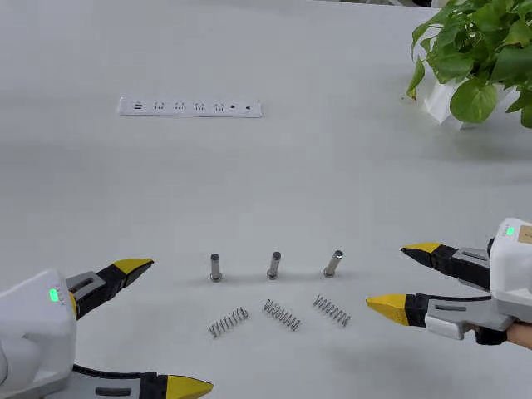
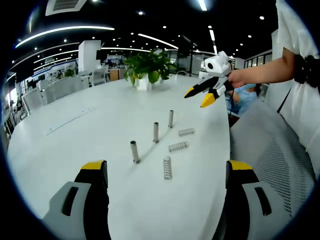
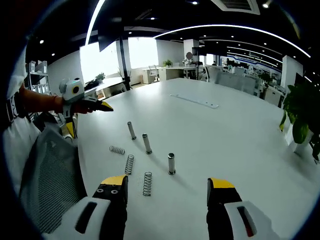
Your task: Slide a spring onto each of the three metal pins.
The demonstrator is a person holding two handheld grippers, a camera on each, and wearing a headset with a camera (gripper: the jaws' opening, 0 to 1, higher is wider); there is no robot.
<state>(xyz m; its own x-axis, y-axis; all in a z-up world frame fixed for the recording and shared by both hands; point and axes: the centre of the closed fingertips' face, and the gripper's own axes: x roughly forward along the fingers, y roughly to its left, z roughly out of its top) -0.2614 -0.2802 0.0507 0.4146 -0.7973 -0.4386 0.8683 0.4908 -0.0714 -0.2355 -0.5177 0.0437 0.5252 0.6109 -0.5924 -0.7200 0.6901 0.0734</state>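
White surface [image 1: 349, 166]; power strip [image 1: 189, 107] on the far side. Three pins [image 1: 274, 265] stand in a row at mid-surface. Three springs [image 1: 282, 315] lie loose just in front, each apart from its pin. Left hand-held gripper [image 1: 162, 327]: jaws wide apart, empty, left of the row. Right hand-held gripper [image 1: 403, 278]: jaws wide apart, empty, right of the row, near the rightmost spring.
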